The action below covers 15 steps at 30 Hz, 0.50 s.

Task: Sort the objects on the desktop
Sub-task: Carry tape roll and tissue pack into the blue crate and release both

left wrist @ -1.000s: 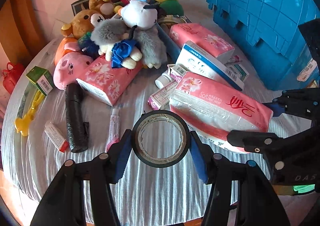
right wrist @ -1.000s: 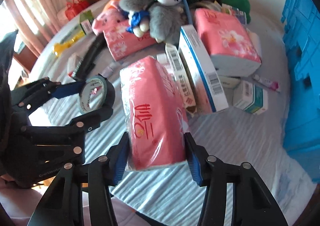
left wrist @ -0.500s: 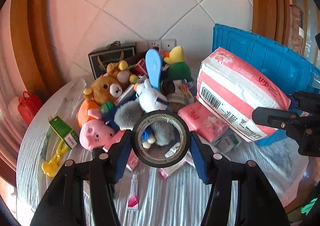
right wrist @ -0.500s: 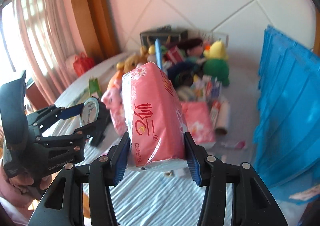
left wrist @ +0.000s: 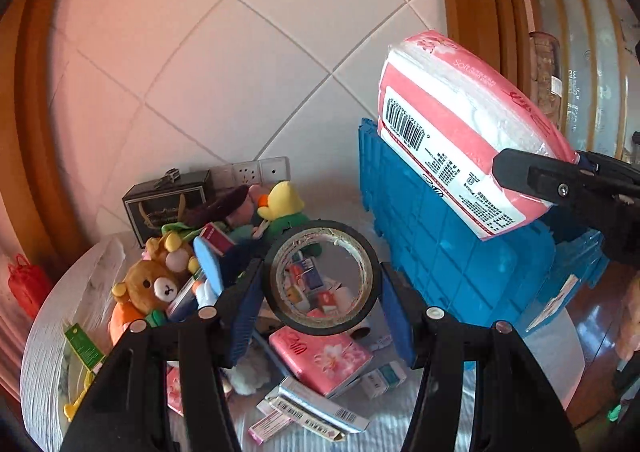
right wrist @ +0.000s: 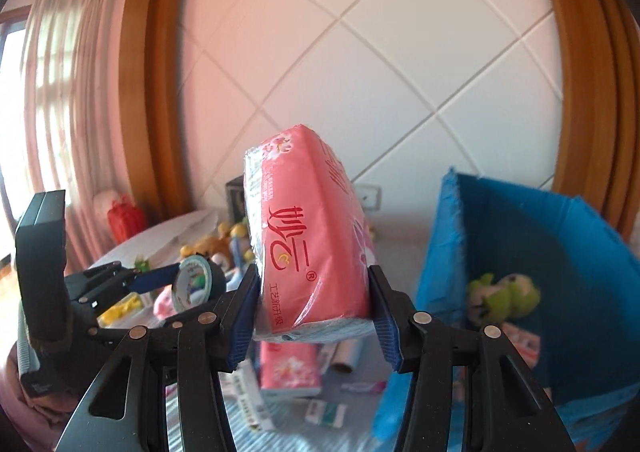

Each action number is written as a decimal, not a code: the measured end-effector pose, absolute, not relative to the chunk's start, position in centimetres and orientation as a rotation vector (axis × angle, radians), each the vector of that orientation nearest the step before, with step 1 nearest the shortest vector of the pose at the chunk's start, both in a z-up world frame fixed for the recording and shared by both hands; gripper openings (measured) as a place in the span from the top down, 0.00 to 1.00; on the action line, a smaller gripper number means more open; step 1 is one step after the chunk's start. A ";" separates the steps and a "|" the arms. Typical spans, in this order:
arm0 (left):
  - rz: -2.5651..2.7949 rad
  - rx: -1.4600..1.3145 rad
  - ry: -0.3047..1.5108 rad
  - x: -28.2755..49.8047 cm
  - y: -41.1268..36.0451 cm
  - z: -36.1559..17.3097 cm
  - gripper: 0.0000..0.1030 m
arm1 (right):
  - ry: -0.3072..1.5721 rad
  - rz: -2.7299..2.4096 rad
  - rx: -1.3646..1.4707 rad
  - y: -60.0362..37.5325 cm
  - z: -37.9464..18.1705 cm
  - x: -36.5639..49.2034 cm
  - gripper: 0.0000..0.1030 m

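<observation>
Pink plastic-wrapped tissue pack (right wrist: pixel 312 252) clenched in right gripper (right wrist: pixel 312 316) jaws, raised beside open blue plastic crate (right wrist: pixel 540 252). Black tape roll (left wrist: pixel 322 278) clenched in left gripper (left wrist: pixel 322 312) jaws, above cluttered desk (left wrist: pixel 44 352). Carry step; next likely: swing over crate, release inside.

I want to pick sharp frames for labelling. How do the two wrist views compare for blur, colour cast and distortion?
Left wrist view: sharp; the tape roll and the barcode on the tissue pack read clearly. The wall tiles have a pink cast, and fisheye bending curves the door frame. Right wrist view: the tissue pack is crisp, but the table clutter and blue crate are soft, with bright window light at left.
</observation>
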<state>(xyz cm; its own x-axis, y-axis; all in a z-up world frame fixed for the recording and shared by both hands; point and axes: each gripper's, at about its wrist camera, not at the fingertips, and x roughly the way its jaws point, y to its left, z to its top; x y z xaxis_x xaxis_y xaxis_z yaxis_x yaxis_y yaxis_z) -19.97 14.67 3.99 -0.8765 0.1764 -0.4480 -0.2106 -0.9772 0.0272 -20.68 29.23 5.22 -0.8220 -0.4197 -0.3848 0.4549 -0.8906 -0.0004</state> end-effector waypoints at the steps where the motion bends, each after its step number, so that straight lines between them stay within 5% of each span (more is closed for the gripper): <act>1: 2.853 -0.665 0.111 -20.3 15.4 4.3 0.46 | 0.128 -2.647 0.512 30.0 5.6 -20.8 0.51; 15: 2.710 -0.558 0.136 -25.3 29.9 9.3 0.46 | 0.152 -3.058 0.506 45.9 7.6 -24.5 0.51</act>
<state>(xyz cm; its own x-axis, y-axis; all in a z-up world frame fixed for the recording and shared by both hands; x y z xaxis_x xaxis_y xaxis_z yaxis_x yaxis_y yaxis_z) -25.29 29.92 9.32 -0.8534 0.3360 -0.3986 -0.3742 -0.9272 0.0194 -24.52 45.87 7.59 -0.9461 -0.0217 -0.3231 0.0537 -0.9944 -0.0905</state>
